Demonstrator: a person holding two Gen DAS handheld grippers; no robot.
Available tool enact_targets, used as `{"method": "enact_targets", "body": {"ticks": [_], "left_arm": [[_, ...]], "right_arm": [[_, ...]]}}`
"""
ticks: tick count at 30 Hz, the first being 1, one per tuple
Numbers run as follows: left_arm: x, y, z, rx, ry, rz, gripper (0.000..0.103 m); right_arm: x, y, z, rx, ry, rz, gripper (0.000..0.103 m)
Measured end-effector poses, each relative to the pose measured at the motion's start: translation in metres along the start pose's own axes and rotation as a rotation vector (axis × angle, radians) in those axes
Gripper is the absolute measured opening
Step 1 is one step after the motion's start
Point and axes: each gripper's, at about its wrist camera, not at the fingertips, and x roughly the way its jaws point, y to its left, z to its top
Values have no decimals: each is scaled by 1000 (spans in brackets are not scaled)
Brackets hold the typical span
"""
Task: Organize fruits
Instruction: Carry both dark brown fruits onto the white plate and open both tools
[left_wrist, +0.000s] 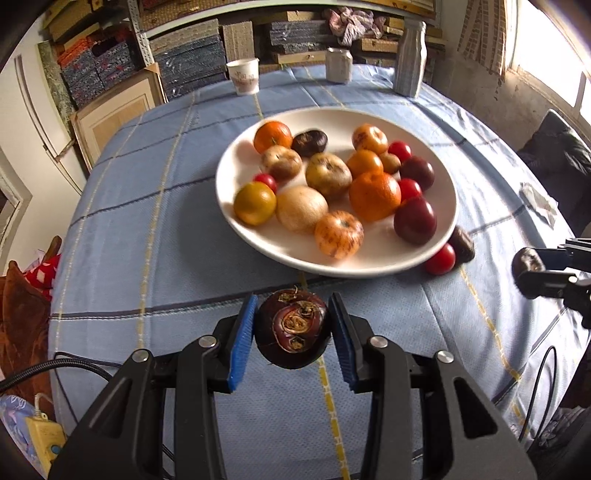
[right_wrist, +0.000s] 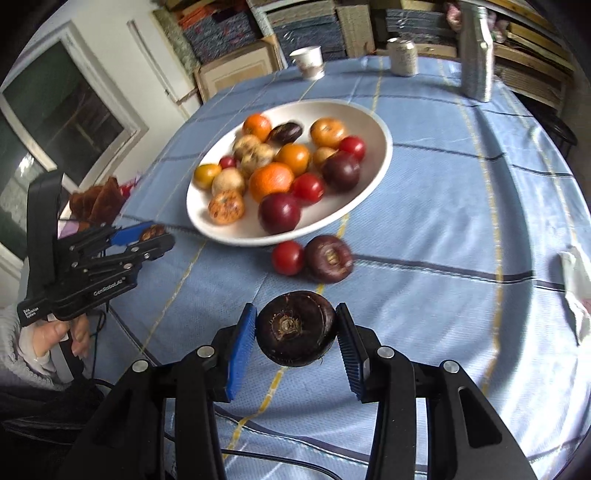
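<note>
A white plate (left_wrist: 236, 221) (right_wrist: 380, 147) on the blue checked tablecloth holds several fruits: oranges, yellowish apples, red tomatoes and dark purple ones. My left gripper (left_wrist: 293, 328) is shut on a dark purple water chestnut (left_wrist: 291, 328), held above the cloth just short of the plate's near rim. My right gripper (right_wrist: 295, 328) is shut on another dark water chestnut (right_wrist: 295, 326). Beside the plate's near edge lie a red tomato (right_wrist: 287, 257) (left_wrist: 439, 259) and a dark chestnut (right_wrist: 328, 258) (left_wrist: 461, 243) on the cloth. Each gripper shows in the other's view, the left one (right_wrist: 153, 236) and the right one (left_wrist: 532, 273).
At the table's far edge stand a paper cup (left_wrist: 243, 76), a can (left_wrist: 338, 64) and a grey bottle (left_wrist: 410, 59). A crumpled white wrapper (right_wrist: 576, 291) lies at the right. Cables hang over the near edge. Shelves with boxes stand behind.
</note>
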Motion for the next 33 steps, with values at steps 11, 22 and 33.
{"method": "enact_targets", "body": {"ticks": [11,22,33], "left_arm": [[-16,26,46,-38,-63,12,39],[26,18,145,3,-101,-35,39],[112,4,214,30,-47,-91,39]], "right_arm": [[-33,-19,41,42,-133,-18,44],[-1,-16,133,-28,-212,-44,44],[79,-14,196,-73,-170,-80,44]]}}
